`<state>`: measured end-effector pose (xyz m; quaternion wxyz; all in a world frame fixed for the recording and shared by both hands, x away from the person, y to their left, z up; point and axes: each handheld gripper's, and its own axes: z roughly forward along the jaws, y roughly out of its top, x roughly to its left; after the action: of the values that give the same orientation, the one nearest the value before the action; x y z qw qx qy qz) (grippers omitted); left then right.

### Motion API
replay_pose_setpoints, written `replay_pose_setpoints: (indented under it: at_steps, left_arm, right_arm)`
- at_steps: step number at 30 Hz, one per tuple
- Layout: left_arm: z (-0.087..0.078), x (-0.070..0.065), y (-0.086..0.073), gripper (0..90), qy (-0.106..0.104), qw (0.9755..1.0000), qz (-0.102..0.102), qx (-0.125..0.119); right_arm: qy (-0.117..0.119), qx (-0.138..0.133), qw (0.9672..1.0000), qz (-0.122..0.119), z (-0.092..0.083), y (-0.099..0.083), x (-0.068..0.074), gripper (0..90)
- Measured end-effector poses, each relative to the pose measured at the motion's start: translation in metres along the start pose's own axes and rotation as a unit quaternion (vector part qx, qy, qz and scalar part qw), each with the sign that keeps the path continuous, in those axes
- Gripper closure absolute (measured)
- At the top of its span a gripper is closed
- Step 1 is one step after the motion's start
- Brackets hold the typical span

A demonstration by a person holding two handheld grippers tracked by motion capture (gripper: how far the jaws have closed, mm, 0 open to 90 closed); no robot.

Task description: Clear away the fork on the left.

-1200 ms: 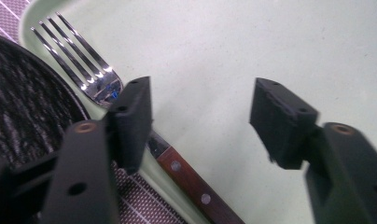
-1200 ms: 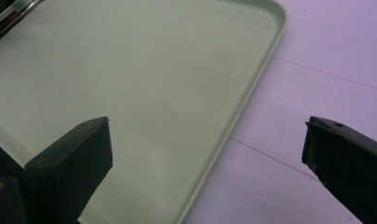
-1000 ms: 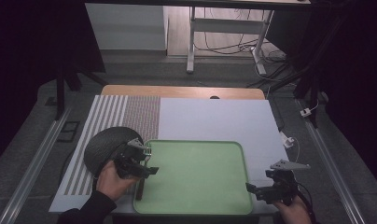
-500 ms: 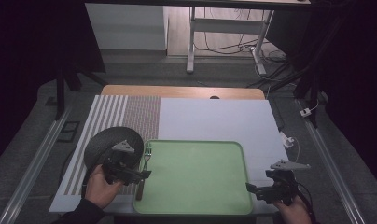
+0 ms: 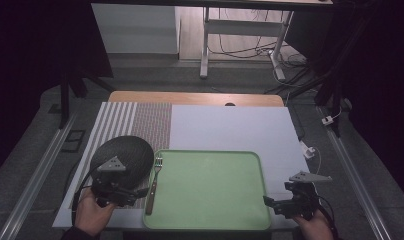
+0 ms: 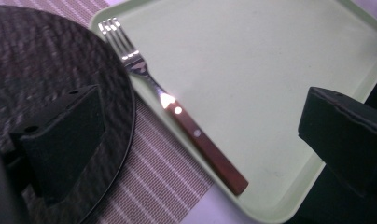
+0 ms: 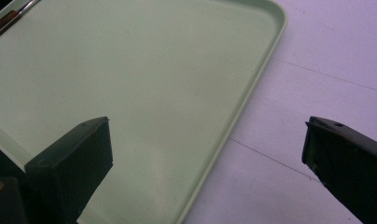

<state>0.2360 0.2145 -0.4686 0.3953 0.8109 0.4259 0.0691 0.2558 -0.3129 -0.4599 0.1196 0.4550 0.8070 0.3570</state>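
While its 2 jaws have just been spreading wide with nothing gripped, the left gripper (image 5: pixel 140 191) hovers beside a wooden-handled fork (image 5: pixel 153 183). The fork lies along the left rim of a green tray (image 5: pixel 210 190), tines pointing away from the person, next to a dark round mat (image 5: pixel 124 155). At the tray's right corner, the right gripper (image 5: pixel 268 202) is likewise released, holding nothing.

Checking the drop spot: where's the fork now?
In the high view the fork lies along the left rim of the green tray, tines pointing away from the person, just right of the dark round mat.
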Motion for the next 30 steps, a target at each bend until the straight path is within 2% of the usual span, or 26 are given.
replay_pose_setpoints:
  at_steps: [10, 19, 26, 30]
  left_arm:
    - [-0.018, 0.001, -0.020, 0.0, 0.024, 0.9995, -0.011, -0.015]
    - [-0.032, 0.004, -0.040, 0.0, 0.026, 0.9989, -0.031, -0.024]
    - [-0.038, 0.003, -0.049, 0.1, 0.044, 0.9981, -0.037, -0.021]
    - [-0.038, 0.004, -0.050, 0.8, 0.045, 0.9979, -0.045, -0.014]
  right_arm:
    - [0.000, -0.002, 1.0000, 0.000, 0.000, 0.000, 0.000, 1.8]
    - [-0.003, 0.000, 1.0000, -0.002, -0.001, 0.000, 0.001, 1.8]
    - [-0.003, -0.001, 1.0000, -0.002, 0.000, 0.000, 0.001, 1.8]
    - [-0.003, 0.000, 1.0000, -0.002, 0.000, 0.000, 0.002, 1.8]
